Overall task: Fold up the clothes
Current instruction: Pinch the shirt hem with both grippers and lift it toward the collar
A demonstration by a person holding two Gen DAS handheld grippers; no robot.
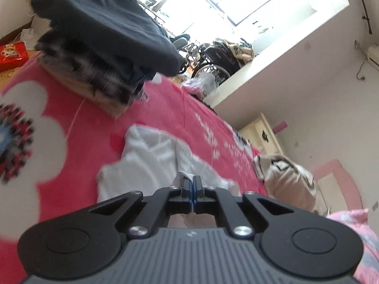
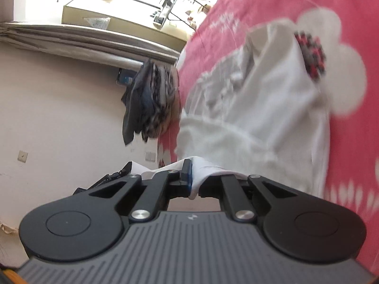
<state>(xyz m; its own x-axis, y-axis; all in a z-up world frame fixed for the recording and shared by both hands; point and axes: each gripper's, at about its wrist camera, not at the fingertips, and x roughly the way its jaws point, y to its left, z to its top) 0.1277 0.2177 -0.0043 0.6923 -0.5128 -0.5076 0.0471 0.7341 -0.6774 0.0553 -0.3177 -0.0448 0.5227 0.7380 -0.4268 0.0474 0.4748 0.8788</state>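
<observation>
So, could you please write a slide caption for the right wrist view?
Right gripper shut on the edge of a white garment spread over a pink floral bedspread.

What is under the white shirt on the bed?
The white shirt lies on a pink blanket with white flowers; one flower shows partly beside it. Whatever lies directly beneath the cloth is covered. Both grippers pinch its edge.

A garment lies spread on a bed. Beyond it, on the same bed, sits a stack of folded clothes. Both grippers, left and right, meet the garment's near edge. A wheelchair stands past the bed.
</observation>
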